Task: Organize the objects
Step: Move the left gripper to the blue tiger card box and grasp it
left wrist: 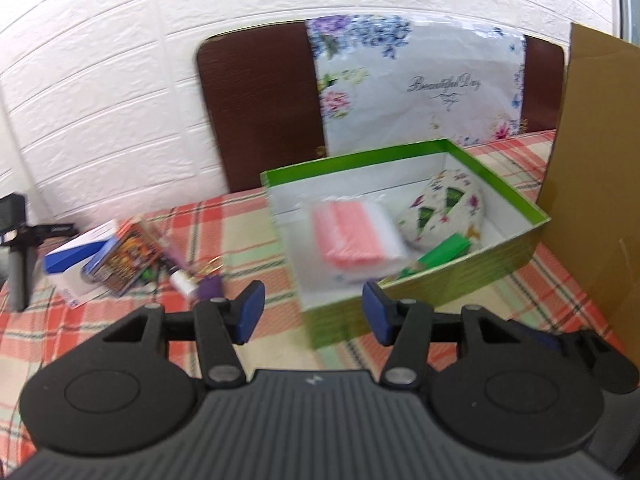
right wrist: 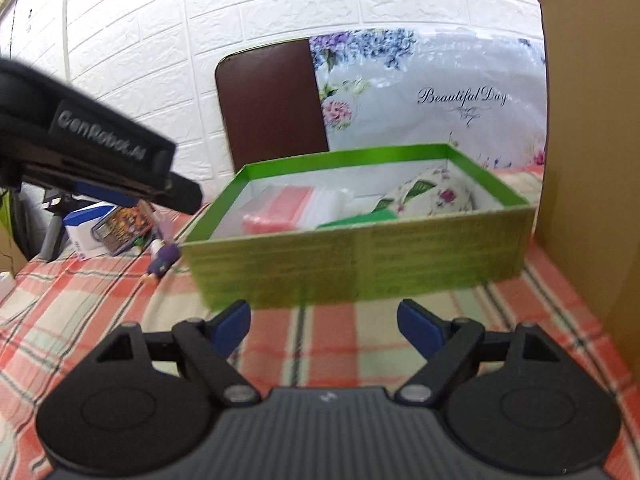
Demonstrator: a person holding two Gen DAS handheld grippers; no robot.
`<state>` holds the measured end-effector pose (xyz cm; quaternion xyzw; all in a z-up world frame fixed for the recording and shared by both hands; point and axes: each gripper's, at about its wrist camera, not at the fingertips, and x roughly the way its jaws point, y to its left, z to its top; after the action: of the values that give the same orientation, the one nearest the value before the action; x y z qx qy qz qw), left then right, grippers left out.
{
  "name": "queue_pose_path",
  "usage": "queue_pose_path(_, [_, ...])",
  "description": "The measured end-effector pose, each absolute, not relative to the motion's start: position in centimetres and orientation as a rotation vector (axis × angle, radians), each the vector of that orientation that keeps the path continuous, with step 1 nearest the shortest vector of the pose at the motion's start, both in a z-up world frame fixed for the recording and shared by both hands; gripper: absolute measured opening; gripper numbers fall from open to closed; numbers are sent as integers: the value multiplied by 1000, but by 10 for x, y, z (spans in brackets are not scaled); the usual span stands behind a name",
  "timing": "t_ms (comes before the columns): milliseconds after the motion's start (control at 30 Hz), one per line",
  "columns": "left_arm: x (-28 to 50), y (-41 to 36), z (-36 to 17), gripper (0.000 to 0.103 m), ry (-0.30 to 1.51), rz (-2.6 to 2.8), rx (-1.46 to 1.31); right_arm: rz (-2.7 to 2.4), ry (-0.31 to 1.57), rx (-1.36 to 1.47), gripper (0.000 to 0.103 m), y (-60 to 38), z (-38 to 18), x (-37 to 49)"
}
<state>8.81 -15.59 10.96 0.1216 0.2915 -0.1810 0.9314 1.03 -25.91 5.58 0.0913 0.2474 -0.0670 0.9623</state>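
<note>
Green box (left wrist: 404, 216) sits just ahead of both spread, seemingly empty tools.

The green box (left wrist: 424, 280) looks like printed cardboard, its outer wall faintly glossy, its inside plain white and matt. In it lies a clear plastic bag (left wrist: 352, 236) – shiny, crinkled, with pink showing through – beside a soft cloth pouch (left wrist: 440, 212) with a printed pattern, and a smooth green carton (left wrist: 440, 254). The tablecloth (right wrist: 328, 344) is woven plaid fabric, matt and slightly rumpled. The left gripper (left wrist: 313, 312) is matt black plastic with ribbed grey housing, dull metal pins and blue pads (left wrist: 250, 312) (rubbery-looking). The brown cardboard sheet (left wrist: 596, 184) is plain and rough – the chair back (left wrist: 260, 100) looks like dark polished wood.
</note>
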Motion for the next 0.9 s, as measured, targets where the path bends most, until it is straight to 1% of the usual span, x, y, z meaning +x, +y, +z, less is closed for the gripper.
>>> queue_pose_path(33, [88, -149, 109, 56, 597, -360, 245, -139, 492, 180, 88, -254, 57, 8])
queue_pose_path(100, [89, -134, 107, 56, 597, -334, 230, -146, 437, 167, 103, -244, 62, 3])
queue_pose_path(167, [92, -116, 105, 57, 601, -304, 205, -150, 354, 149, 103, -236, 69, -5])
queue_pose_path(267, [95, -83, 98, 61, 594, -251, 162, -134, 311, 73, 103, -220, 73, -7])
queue_pose_path(333, [94, -57, 86, 64, 588, -197, 148, -95, 362, 22, 103, -210, 74, -1])
queue_pose_path(500, [102, 7, 46, 63, 646, -85, 131, 49, 448, -33, 103, -180, 70, 14])
queue_pose_path(633, [110, 51, 31, 63, 625, -14, 78, 165, 498, -89, 103, -139, 67, 41])
queue_pose_path(667, [114, 60, 27, 64, 619, 4, 61, 185, 499, -110, 100, -129, 67, 51])
queue_pose_path(700, [117, 68, 21, 64, 617, 19, 45, 199, 496, -141, 92, -119, 68, 62])
queue_pose_path(733, [120, 75, 13, 64, 616, 32, 28, 204, 496, -175, 85, -109, 68, 75])
queue_pose_path(767, [120, 81, 4, 69, 603, 35, 11, 202, 497, -198, 72, -102, 70, 90])
queue_pose_path(800, [113, 86, -1, 73, 551, 22, -19, 196, 502, -208, 64, -97, 70, 106])
queue_pose_path(867, [112, 89, 0, 78, 534, -12, -48, 189, 492, -240, 62, -85, 75, 138])
queue_pose_path(900, [112, 88, 0, 79, 533, -15, -48, 195, 464, -269, 63, -79, 80, 153])
